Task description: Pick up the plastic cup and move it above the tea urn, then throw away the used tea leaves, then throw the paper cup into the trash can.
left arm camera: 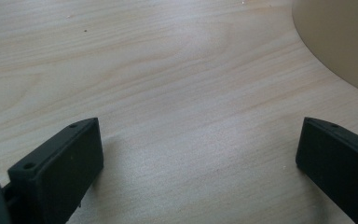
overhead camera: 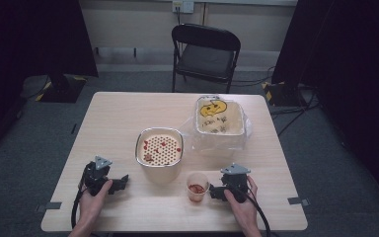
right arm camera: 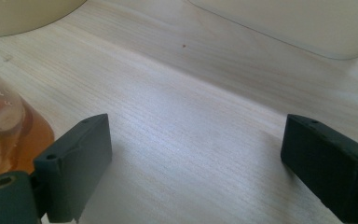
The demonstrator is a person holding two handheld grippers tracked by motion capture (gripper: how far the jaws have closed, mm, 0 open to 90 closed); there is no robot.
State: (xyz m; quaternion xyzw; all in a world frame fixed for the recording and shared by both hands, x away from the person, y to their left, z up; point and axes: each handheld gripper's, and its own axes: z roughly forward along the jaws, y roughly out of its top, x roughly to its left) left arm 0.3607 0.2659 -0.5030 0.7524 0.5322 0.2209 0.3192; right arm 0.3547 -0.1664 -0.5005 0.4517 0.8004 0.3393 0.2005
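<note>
A small clear plastic cup with reddish-orange contents stands near the table's front edge; its side shows at the left in the right gripper view. My right gripper rests on the table just right of the cup, jaws wide open over bare wood. A cream container with a perforated insert and red bits sits mid-table. My left gripper lies at the front left, open, with nothing between its jaws. The container's wall shows at upper right in the left gripper view.
A second cream bin lined with a clear plastic bag and holding a yellow scrap stands at the back right; its base shows in the right gripper view. A black folding chair stands beyond the wooden table.
</note>
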